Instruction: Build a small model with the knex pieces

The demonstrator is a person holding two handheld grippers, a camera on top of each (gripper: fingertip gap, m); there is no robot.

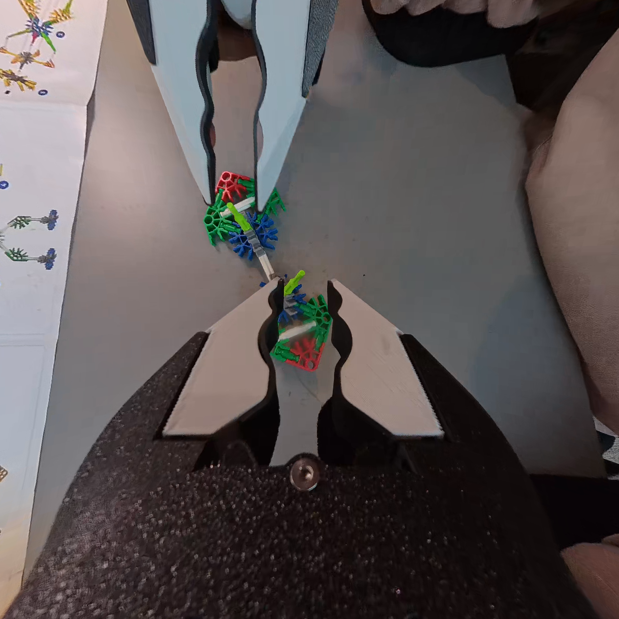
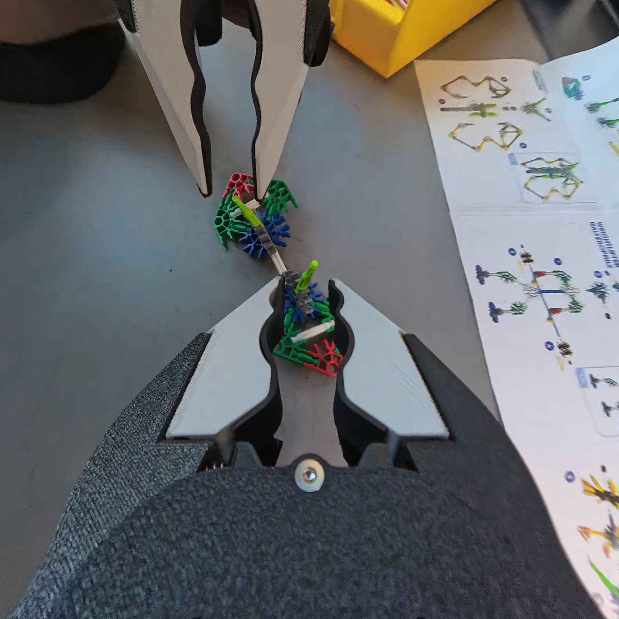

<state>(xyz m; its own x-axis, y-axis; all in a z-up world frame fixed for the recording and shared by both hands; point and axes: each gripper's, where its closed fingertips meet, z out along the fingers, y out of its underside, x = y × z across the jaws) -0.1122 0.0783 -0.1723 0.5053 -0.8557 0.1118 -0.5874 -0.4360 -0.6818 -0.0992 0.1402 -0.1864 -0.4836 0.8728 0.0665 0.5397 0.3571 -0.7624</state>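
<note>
A small build of red, green and blue toy connectors lies on the grey table (image 1: 418, 201). It is two clusters joined by a clear rod (image 1: 267, 266). My left gripper (image 1: 304, 284) is open and straddles the near cluster (image 1: 306, 335), which has a lime rod (image 1: 294, 283) sticking up. My right gripper (image 2: 305, 281) is open and straddles the other cluster (image 2: 310, 338). Each gripper shows from the other's view: the right (image 1: 236, 204) over its cluster (image 1: 241, 217), the left (image 2: 232, 196) over its cluster (image 2: 251, 221). The two grippers point toward each other.
A white instruction sheet with coloured diagrams lies beside the build (image 1: 33, 201), (image 2: 536, 234). A yellow box (image 2: 402, 30) stands at the far side. A person's sleeve (image 1: 576, 234) and a black object (image 1: 435, 40) lie along the table's edge. Across from one pair of fingers to the other is roughly 7 cm.
</note>
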